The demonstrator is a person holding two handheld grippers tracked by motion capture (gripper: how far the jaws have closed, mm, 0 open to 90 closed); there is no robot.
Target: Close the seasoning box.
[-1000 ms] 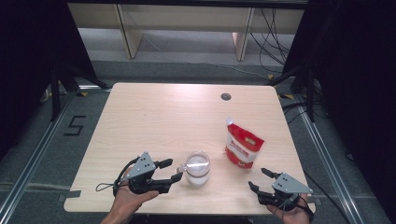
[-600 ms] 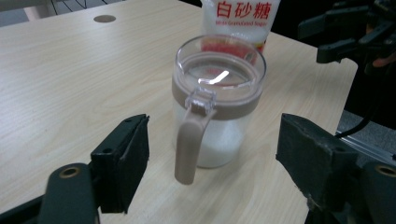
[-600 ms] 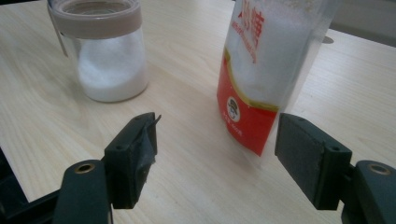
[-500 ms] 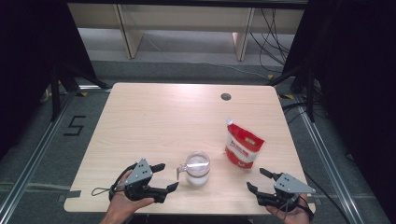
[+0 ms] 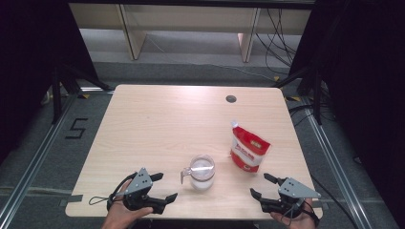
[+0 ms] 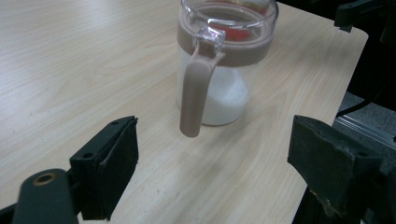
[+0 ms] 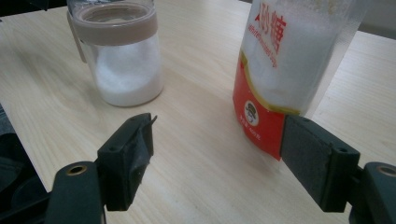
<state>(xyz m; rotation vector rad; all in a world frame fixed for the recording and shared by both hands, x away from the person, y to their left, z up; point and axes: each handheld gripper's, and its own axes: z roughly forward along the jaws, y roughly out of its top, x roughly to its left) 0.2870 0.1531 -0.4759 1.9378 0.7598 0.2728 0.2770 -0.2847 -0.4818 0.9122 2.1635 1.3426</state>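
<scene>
High view: pouch (image 5: 249, 151) stands beside jar (image 5: 202, 171).

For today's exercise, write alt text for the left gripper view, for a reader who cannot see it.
A clear jar with a beige collar, part full of white grains, stands on a pale wooden table, its beige handle facing the camera. The left gripper has its two black fingers open in the foreground, either side of the handle and apart from it.
</scene>
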